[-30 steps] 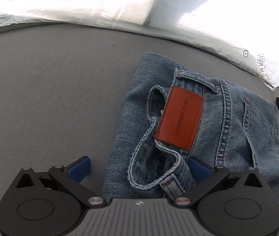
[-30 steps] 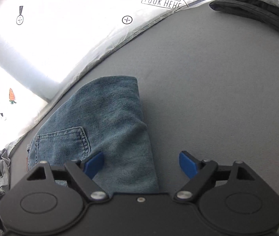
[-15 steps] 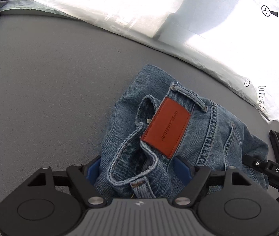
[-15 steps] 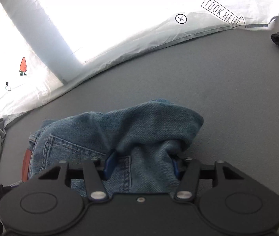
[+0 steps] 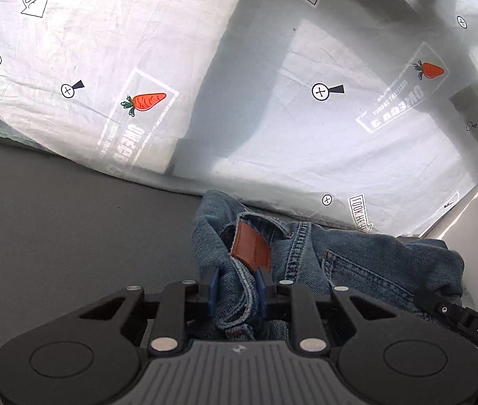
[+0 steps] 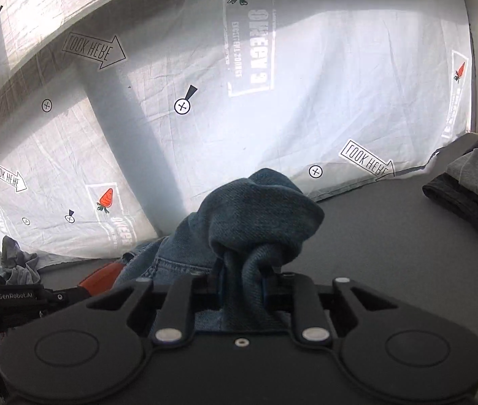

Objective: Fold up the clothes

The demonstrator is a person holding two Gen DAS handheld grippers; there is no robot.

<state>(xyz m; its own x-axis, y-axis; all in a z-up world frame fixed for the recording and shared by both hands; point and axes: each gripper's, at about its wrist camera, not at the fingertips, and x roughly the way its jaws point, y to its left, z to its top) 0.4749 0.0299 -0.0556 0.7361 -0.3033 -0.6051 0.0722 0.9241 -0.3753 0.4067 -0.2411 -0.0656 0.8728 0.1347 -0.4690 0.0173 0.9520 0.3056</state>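
Both grippers are clamped onto the jeans: left gripper pinching the waistband, right gripper bunching denim

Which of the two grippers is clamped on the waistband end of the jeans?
The left gripper: its jeans bunch sits just below the brown leather patch; the right gripper holds plain denim.
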